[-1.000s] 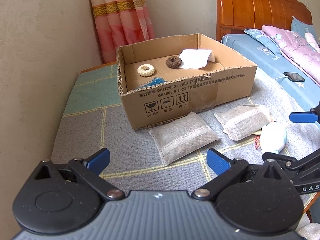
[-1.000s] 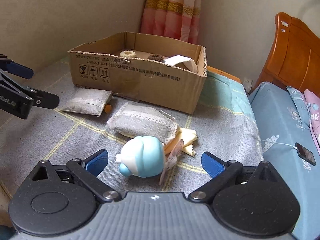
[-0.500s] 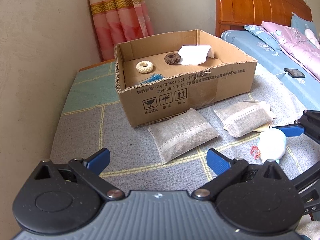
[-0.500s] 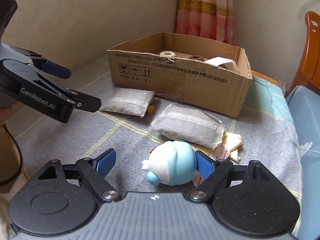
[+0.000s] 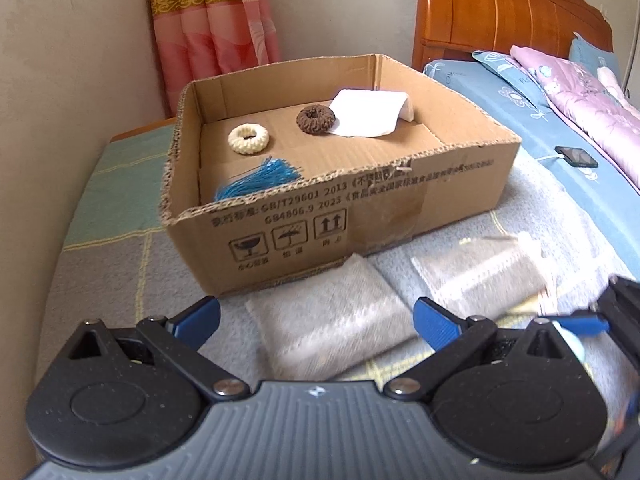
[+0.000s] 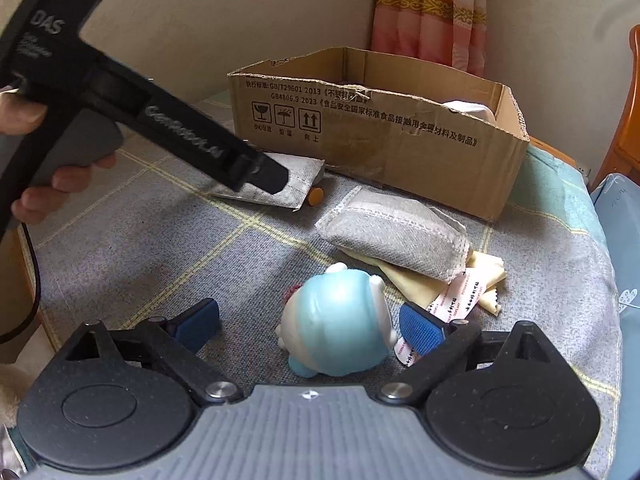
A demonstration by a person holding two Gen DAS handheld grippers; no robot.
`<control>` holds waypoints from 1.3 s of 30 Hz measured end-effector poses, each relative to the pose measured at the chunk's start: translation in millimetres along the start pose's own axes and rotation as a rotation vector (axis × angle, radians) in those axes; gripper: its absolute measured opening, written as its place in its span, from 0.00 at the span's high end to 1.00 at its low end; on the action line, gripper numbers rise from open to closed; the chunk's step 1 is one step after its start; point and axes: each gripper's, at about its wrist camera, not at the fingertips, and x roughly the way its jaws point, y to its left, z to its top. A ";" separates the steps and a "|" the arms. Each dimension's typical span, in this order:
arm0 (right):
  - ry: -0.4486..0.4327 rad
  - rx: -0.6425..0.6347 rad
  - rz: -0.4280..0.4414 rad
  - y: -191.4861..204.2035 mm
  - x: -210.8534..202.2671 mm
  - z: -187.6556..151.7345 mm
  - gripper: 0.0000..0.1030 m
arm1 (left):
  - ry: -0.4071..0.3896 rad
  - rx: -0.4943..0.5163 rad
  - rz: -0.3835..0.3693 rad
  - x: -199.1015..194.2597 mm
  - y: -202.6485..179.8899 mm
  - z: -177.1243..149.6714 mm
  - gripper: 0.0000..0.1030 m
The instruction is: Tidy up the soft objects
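1. I hold two claws. My left claw (image 5: 316,316) is spread wide with nothing pinched, hanging over one grey pouch (image 5: 332,320) on the surface (image 5: 120,280).
2. My right claw (image 6: 308,320) is also spread. Its jaws have just been opening wider, and the blue toy (image 6: 340,320) lies between them. The right pad (image 6: 420,328) sits just beside the toy; the left pad stands clear of it, so nothing is gripped.
3. I count one blue and white toy, lying on its side on the grey checked cloth.
4. I count two grey pouches. The first lies against the front of the box. The second pouch (image 6: 396,236) lies just beyond the toy, on top of one yellow cloth (image 6: 480,280).
5. One small orange thing (image 6: 315,196) peeks out beside the first pouch, in front of the box; I cannot tell what it is.
6. One open cardboard box (image 5: 392,208) stands on the surface beyond the pouches.
7. Inside it I count one cream ring (image 5: 248,139), one brown ring (image 5: 315,119), one white folded sheet (image 5: 368,118) touching the brown ring, and one bundle of blue strands (image 5: 260,178) at the near wall.
8. One phone (image 5: 576,157) lies on the bed (image 5: 520,112), well apart from the box.
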 end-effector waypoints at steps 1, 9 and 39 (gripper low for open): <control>-0.001 -0.003 0.001 0.4 0.2 -0.3 0.04 | 0.008 -0.014 0.004 5.3 -0.3 2.6 0.01; -0.010 -0.011 0.007 0.2 1.4 -2.2 0.02 | -0.001 -0.073 0.057 25.5 1.2 9.6 0.01; -0.039 -0.025 0.007 4.8 -2.0 -11.1 0.00 | 0.013 0.000 -0.022 3.6 41.4 -40.0 0.01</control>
